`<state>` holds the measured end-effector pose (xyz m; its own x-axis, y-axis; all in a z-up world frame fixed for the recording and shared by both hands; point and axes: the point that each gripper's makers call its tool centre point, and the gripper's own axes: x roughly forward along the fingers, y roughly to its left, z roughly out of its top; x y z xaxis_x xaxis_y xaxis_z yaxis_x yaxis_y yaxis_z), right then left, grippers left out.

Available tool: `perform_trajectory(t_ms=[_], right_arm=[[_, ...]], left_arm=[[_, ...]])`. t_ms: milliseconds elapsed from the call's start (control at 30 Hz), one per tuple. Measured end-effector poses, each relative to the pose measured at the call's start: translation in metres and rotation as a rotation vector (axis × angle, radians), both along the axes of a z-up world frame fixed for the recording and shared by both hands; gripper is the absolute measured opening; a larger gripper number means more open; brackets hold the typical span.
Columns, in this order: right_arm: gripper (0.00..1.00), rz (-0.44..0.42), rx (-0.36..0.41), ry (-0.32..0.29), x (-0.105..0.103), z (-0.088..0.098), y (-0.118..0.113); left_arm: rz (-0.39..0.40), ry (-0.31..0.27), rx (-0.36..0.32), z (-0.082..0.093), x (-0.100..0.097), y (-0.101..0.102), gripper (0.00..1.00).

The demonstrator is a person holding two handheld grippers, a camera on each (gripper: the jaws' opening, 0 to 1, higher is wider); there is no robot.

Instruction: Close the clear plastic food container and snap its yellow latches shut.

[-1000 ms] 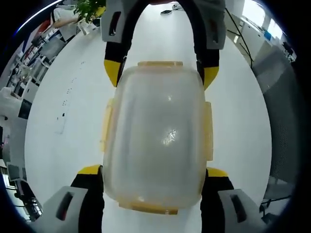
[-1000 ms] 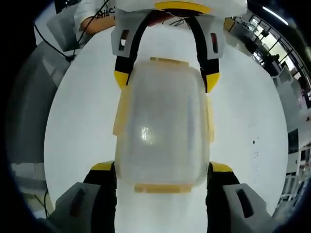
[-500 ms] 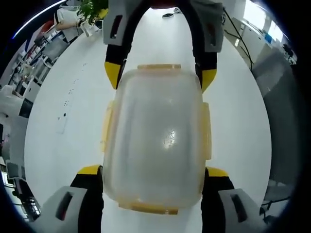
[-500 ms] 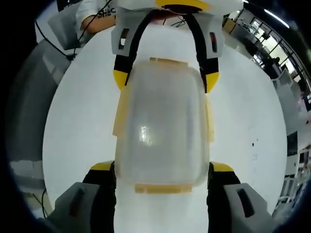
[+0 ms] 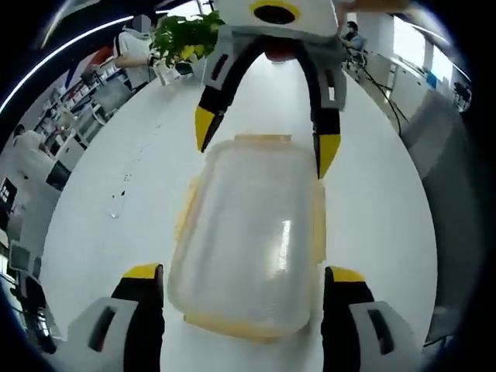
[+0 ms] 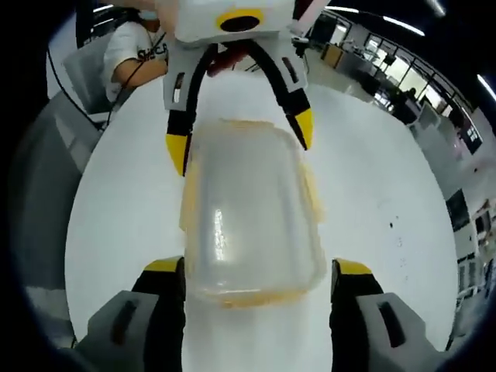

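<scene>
Left gripper (image 5: 242,283) spread, jaws flanking near end of container (image 5: 248,244); right gripper (image 6: 257,279) spread likewise at opposite end. Container lies lid-on, on white surface (image 5: 108,232) between both; likely positioned to press yellow latches (image 5: 264,139). Potted plant (image 5: 184,35), seated person (image 6: 133,54) well apart; nothing blocks.

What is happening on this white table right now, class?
A person works two handheld grippers at opposite ends of a clear plastic container with yellow latches on a white table. The left gripper and right gripper each straddle one end, fingers open. The lid is on; whether the latches are snapped isn't clear.
</scene>
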<state>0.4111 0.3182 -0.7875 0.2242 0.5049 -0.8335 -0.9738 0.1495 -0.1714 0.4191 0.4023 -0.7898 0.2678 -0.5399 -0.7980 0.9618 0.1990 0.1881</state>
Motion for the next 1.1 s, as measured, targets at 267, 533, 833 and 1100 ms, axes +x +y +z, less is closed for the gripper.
perform_trajectory(t_ms=[267,533,833,1100], right_arm=[[0.75,-0.125,0.163,-0.002,-0.003,0.005,0.002],[0.89,-0.265,0.337,0.017,-0.006,0.008,0.001],[1.0,-0.342,0.425,0.093,-0.025,-0.002,-0.001],[1.0,-0.38,0.466,0.119,-0.042,-0.008,0.002]], left_arm=[[0.21,0.016,-0.247,0.01,-0.002,0.007,0.84],[0.359,0.057,-0.351,0.002,-0.006,0.027,0.88],[0.388,0.061,-0.422,-0.001,-0.019,0.023,0.98],[0.422,0.081,-0.43,-0.004,-0.023,0.026,0.99]])
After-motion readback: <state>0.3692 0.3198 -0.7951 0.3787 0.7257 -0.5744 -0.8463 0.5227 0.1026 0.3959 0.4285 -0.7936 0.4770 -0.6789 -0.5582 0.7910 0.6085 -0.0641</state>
